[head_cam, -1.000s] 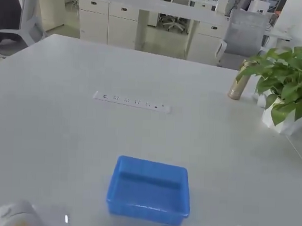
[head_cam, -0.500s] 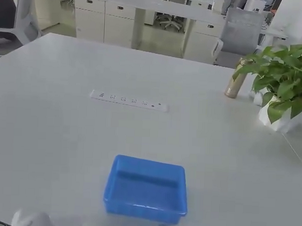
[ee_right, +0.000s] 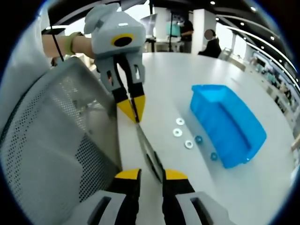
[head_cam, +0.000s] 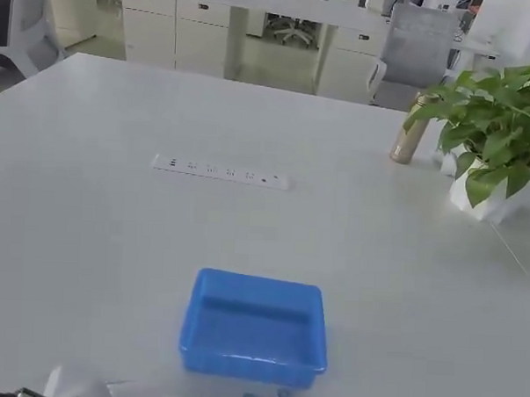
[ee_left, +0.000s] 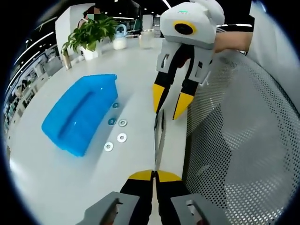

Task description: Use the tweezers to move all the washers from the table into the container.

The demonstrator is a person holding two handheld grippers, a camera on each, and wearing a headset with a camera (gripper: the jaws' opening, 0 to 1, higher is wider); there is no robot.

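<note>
Lying beside the blue container [ee_left: 77, 115] are the washers [ee_left: 122, 137]; left tongs [ee_left: 153, 176] clamp the tweezers [ee_left: 158, 140], right tongs [ee_right: 151, 176] gape around them.

Black jaws tipped in yellow are being shown on the left gripper [ee_left: 153, 174], each being carried on a pale grey bracket. Matching tapering black-and-yellow jaws are being borne by the right gripper [ee_left: 166, 112] under a white moulded shell. A yellowish wristband [ee_right: 70, 44] is being worn, with a thin black cable [ee_right: 55, 41] being run beside it.
</note>
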